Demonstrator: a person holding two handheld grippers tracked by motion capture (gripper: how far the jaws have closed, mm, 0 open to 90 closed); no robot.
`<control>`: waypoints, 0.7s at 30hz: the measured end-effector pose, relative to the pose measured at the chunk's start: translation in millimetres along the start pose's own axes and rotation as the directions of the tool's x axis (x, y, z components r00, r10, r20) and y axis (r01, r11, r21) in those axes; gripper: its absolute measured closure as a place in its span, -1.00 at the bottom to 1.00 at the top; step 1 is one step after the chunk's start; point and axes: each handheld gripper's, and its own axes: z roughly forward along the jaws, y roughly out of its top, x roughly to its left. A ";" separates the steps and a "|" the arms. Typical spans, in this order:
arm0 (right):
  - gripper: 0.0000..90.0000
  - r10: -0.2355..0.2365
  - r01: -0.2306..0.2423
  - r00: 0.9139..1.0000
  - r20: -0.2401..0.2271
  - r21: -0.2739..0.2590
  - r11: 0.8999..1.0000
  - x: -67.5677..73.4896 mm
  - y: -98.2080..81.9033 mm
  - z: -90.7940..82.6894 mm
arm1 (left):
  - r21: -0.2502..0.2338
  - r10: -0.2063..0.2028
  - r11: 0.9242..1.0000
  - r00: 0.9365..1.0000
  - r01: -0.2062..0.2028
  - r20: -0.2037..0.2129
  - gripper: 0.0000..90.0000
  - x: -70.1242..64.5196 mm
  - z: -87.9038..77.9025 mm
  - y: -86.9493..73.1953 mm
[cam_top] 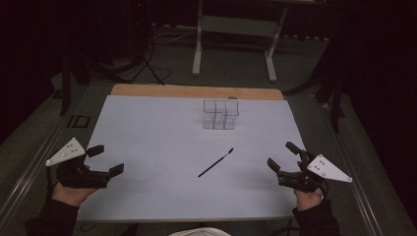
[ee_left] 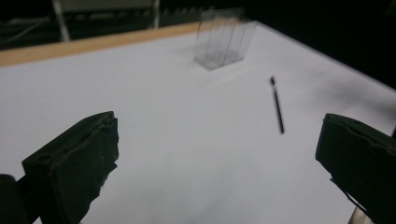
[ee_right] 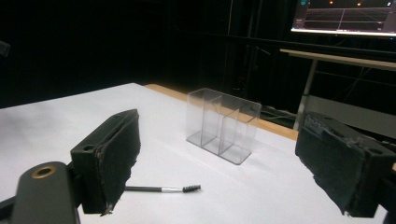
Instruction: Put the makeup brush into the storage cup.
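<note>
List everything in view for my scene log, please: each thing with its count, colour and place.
mascara wand: one, black handle with a dark bristle tip, lying flat on the sheet, nearer the right claw.
clear organiser: one, transparent, with compartments, upright at the far middle of the sheet, empty as far as shows.
white sheet: one, covers most of the table.
table: one, wooden edge showing at the far side.
desk frame: one, pale grey, on the floor beyond the table.
left claw: one, black, jaws apart, at the sheet's left edge.
right claw: one, black, jaws apart, at the right edge.
</note>
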 end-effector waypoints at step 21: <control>-0.69 -0.012 0.012 1.000 -0.009 0.008 1.000 2.6 -0.6 2.4 | 0.457 0.083 0.885 0.996 -0.090 0.036 -0.99 -16.7 44.9 28.2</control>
